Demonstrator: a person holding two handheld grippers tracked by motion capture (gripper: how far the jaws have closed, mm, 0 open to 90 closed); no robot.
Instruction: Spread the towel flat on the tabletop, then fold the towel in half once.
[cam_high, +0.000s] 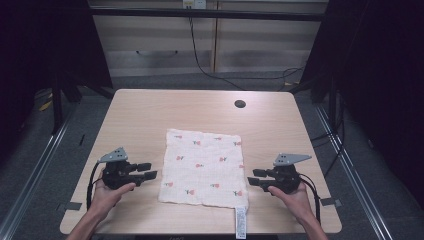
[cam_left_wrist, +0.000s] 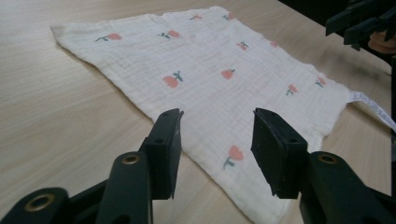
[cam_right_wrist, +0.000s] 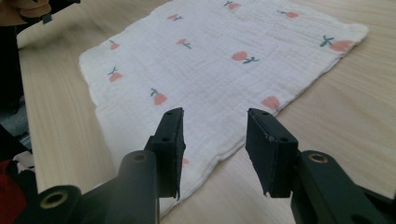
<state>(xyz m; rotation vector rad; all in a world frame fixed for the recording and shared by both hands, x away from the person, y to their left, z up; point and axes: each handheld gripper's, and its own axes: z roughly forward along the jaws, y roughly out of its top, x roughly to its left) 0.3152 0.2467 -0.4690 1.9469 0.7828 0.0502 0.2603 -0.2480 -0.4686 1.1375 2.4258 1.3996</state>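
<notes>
**Cloth flat on the desk, both tongs released**

A white cloth (cam_high: 204, 167) printed with small red flowers lies spread flat on the desk (cam_high: 145, 115), nearer the front edge than the back and roughly midway between the side edges. A white label (cam_high: 241, 222) hangs from its front right corner, reaching the front edge of the desk.

The left tongs (cam_high: 148, 170) sit just beside the cloth's left edge, near its front left corner — jaws apart, nothing between them. The right tongs (cam_high: 254, 177) sit just beside the cloth's right edge, near its front right corner, also released and gripping nothing. Each points inward at the cloth. In the gripper views the jaws stand parted over the nearest corner of the cloth, clear of it.
</notes>
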